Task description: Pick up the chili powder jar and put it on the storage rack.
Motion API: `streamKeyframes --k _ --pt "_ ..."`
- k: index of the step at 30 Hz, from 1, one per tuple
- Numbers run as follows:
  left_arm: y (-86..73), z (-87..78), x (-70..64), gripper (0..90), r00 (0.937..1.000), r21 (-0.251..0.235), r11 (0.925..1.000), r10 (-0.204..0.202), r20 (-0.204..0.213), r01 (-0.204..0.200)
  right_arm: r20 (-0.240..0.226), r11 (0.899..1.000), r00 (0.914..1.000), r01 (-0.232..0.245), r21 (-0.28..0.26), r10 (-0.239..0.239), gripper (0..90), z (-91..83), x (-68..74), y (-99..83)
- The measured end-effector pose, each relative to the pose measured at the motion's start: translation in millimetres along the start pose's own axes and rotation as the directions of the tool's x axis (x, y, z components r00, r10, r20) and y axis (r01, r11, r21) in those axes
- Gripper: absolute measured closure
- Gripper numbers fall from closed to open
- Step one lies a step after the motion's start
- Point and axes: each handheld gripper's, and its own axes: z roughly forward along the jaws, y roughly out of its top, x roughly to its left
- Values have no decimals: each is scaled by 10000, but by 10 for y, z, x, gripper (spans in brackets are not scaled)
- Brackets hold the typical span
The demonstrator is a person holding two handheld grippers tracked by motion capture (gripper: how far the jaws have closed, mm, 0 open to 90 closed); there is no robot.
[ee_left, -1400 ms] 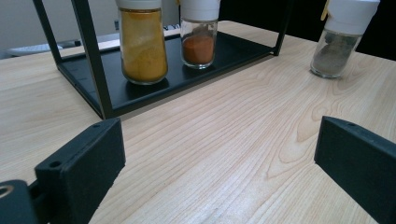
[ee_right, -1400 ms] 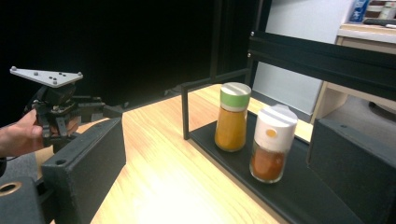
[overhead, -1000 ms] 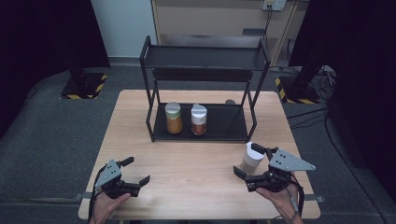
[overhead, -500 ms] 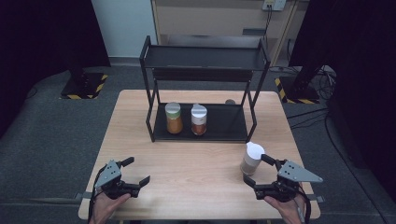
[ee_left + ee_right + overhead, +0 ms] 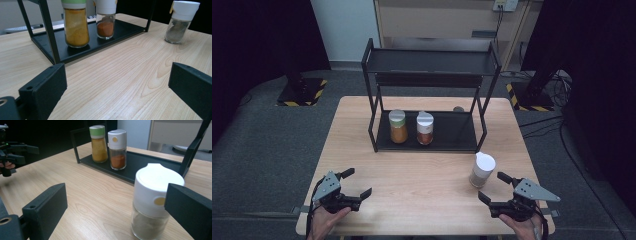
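Pepper jar (image 5: 482, 170), white-capped with grey grounds inside, stands upright on the surface (image 5: 422, 185) at about eleven o'clock from my right fingers (image 5: 498, 189), just beside them and not touched; in the right gripper view it (image 5: 153, 200) rises close ahead, toward the right-hand finger (image 5: 190, 207), with a clear gap to the other finger. My right fingers are spread wide and grip nothing. My left fingers (image 5: 357, 182) are likewise wide apart and empty, low over the bare wood at the near left corner, well apart from the jar, which lies out at about two o'clock from them in the left gripper view (image 5: 181, 21). Farther out at twelve o'clock sits the black rack (image 5: 432, 65); on its bottom tray stand two more jars side by side, a green-capped yellow one (image 5: 397, 126) on the left and a white-capped one of red-orange powder (image 5: 425, 128) just beside it. The rack's top shelf is in deep shade
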Motion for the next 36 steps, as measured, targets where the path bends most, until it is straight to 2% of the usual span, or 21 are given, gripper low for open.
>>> streamKeyframes --k 9,13,16,36 --pt "-3 -6 3 5 10000 -31 10000 3 -3 -3 139 9998 9997 -181 -64 182 55 -17 -29 -108" --pt "-1 -4 0 5 10000 -20 10000 24 5 -24 264 10000 9996 -33 66 31 57 -9 -18 -131" --pt "-3 -2 2 5 10000 -27 10000 21 18 -21 440 9995 9987 263 176 -271 61 2 15 -134" --pt "-4 13 5 6 9999 -58 10000 71 153 -71 346 9997 9992 181 188 -188 61 18 -25 -197"
